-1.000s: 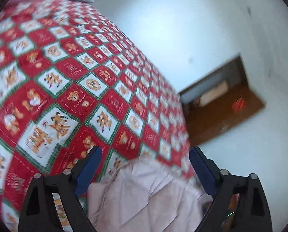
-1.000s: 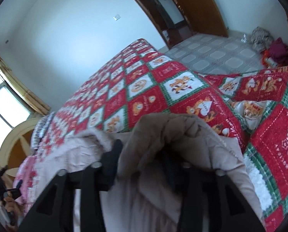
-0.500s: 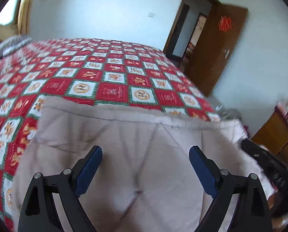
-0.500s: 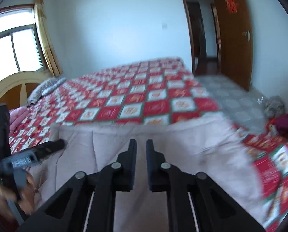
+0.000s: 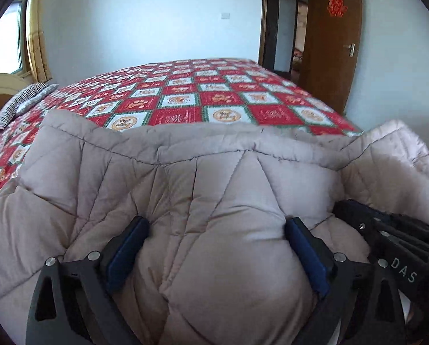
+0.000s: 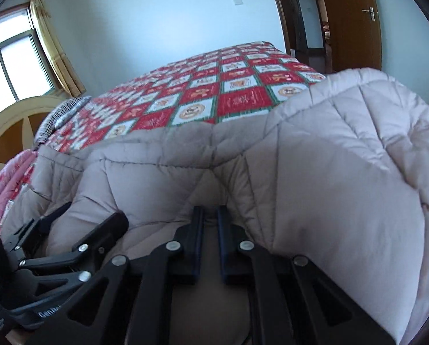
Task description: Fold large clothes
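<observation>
**While both grippers sit at the quilted coat, only one is pinched on it**

Although both cameras look across the same bed, each shows something the other lacks. From the left wrist, the right gripper (image 5: pixel 392 247) appears at 4 o'clock as a black frame lettered "DAS", and the doorway (image 5: pixel 283 31) stands at 1 o'clock. From the right wrist, the left gripper (image 6: pixel 70 235) enters at 8 o'clock, with the window (image 6: pixel 15 66) at 10 o'clock and a pink fabric bundle (image 6: pixel 10 181) at 9 o'clock.

The padded coat (image 5: pixel 214 189) is beige, puffy and matte, stitched into diamond-shaped panels with a seamed edge — it lies on the near part of the red, white and green patchwork bedspread (image 5: pixel 202 100), bulging up between the left gripper's (image 5: pixel 214 244) blue-padded fingers. Those fingers are spread wide, with the fabric swelling between them and pressing against both pads.

In the right wrist view the right gripper (image 6: pixel 210 224) has its black fingers drawn nearly together, clamped on a fold of the coat (image 6: pixel 329 155) at 6 o'clock — the rest billows up toward 3 o'clock. A striped pillow (image 6: pixel 62 112) lies at the headboard end.
</observation>
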A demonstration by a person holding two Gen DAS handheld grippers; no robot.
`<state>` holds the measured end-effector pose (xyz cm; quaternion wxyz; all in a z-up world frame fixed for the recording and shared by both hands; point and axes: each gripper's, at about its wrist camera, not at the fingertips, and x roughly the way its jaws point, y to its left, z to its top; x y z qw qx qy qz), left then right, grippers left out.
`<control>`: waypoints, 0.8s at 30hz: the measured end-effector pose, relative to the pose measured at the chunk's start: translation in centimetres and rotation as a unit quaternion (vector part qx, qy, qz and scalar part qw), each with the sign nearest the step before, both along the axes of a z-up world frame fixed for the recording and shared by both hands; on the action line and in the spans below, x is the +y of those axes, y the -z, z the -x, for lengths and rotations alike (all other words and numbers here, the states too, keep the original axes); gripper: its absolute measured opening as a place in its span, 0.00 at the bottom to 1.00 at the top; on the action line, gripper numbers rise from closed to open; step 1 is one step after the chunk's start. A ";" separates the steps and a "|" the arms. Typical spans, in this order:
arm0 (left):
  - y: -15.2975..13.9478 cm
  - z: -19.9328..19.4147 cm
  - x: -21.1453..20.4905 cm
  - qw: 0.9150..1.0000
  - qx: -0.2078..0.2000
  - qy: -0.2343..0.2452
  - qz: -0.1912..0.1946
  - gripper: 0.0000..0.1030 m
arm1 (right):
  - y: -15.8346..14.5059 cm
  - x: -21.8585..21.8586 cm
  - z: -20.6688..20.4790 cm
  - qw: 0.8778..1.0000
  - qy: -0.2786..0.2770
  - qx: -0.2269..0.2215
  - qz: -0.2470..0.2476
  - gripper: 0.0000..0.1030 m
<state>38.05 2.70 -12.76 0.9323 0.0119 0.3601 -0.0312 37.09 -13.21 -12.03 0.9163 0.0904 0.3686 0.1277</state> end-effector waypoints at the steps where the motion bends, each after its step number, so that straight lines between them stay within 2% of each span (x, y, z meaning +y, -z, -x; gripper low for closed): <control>1: 0.2 -0.3 -0.1 1.000 0.005 -0.002 -0.006 0.95 | 0.0 0.0 -0.1 1.000 0.003 0.003 0.004 0.10; 6: 1.0 -0.8 -0.2 1.000 0.021 -0.006 -0.010 0.98 | -1.1 -0.7 0.3 0.999 0.007 0.032 -0.015 0.10; 8: 1.0 -0.8 0.0 1.000 0.023 -0.006 -0.006 0.98 | -2.8 -1.3 2.4 0.999 0.009 0.009 -0.039 0.15; 10: 1.0 -0.9 -0.1 1.000 0.023 -0.005 -0.005 0.98 | -3.8 -1.1 4.8 0.999 0.002 -0.005 -0.032 0.15; 14: 1.0 -0.9 -0.2 1.000 0.022 -0.006 -0.009 0.98 | -1.3 -0.5 6.0 1.000 0.001 0.013 -0.026 0.15; 17: 0.9 -0.8 -0.3 1.000 0.021 -0.007 -0.013 0.98 | 0.5 -0.7 5.7 0.999 0.012 0.002 -0.030 0.09; 21: 0.9 -0.8 -0.3 1.000 0.021 -0.009 -0.017 0.98 | 1.1 0.5 5.7 1.000 0.019 -0.017 0.009 0.07; 24: 0.8 -0.7 -0.4 1.000 0.018 -0.011 -0.018 0.98 | 1.2 0.4 5.1 1.000 0.017 -0.013 0.006 0.07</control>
